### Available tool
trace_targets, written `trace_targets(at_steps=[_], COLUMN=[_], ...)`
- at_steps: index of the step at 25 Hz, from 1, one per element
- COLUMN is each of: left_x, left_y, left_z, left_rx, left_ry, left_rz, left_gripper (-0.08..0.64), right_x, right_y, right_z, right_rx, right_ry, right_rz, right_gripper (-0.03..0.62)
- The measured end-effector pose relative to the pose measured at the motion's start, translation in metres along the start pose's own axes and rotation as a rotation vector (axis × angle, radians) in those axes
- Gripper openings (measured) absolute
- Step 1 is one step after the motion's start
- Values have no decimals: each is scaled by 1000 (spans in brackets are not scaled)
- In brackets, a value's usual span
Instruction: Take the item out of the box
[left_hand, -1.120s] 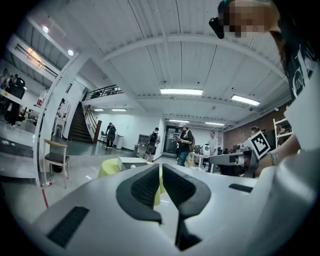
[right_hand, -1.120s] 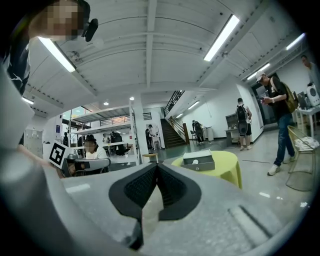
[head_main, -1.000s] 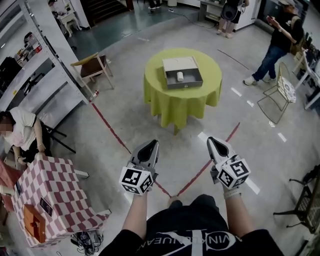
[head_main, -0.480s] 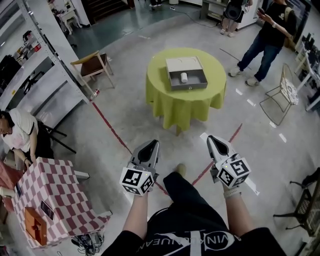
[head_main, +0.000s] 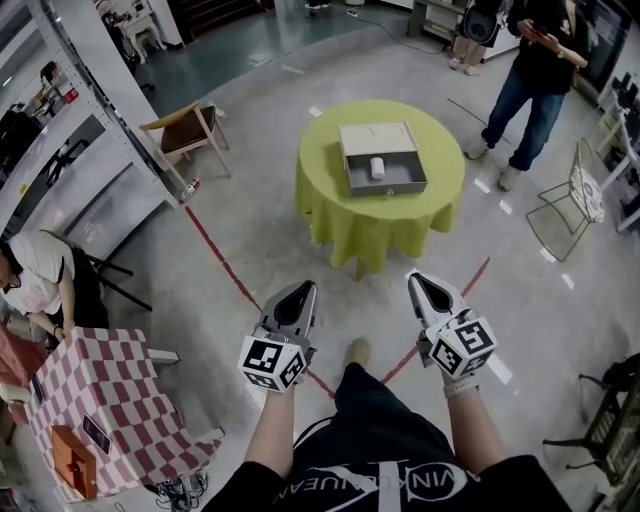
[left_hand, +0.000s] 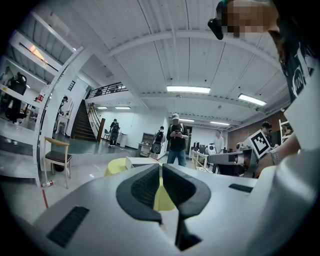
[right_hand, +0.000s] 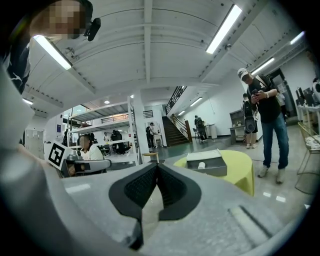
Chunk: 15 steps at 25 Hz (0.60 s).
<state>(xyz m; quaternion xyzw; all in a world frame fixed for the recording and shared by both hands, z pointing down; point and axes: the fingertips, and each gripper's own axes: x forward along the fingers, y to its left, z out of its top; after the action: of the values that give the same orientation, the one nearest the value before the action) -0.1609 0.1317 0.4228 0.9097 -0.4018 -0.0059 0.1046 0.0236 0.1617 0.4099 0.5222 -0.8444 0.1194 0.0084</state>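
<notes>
Task not yet begun. Small white cylindrical item (head_main: 377, 168) lies inside open grey rectangular box (head_main: 392, 186) on round yellow-green-clothed table (head_main: 340, 210), well apart from left gripper (head_main: 302, 288) and right gripper (head_main: 416, 281). Both grippers' jaws are pressed together, empty. Approach, grasp and lift remain.

I logged the box (head_main: 392, 186) as a shallow grey tray, open and level, with its pale lid (head_main: 372, 136) lying flat against the far side. It sat well ahead of the left gripper (head_main: 300, 290) and right gripper (head_main: 419, 284), nearer the right one's line. The item (head_main: 377, 167), a small white cylinder, lay inside, near the middle.
</notes>
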Motion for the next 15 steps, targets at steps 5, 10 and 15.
trace_targets(at_steps=[5,10,15], left_x=[31,60,86], left_y=[16,31,50], left_z=[4,8,6], left_rx=[-7,-10,-10], left_ry=[7,14,31], left_rz=[-7,-12,-10], left_gripper=[21,21,21], right_x=[28,53,80], right_y=[-20,-39,-59], right_z=[3,6,7], right_rx=[4,13,18], right_ry=[5,18,21], right_rz=[8,7,9], right_gripper=[6,6,6])
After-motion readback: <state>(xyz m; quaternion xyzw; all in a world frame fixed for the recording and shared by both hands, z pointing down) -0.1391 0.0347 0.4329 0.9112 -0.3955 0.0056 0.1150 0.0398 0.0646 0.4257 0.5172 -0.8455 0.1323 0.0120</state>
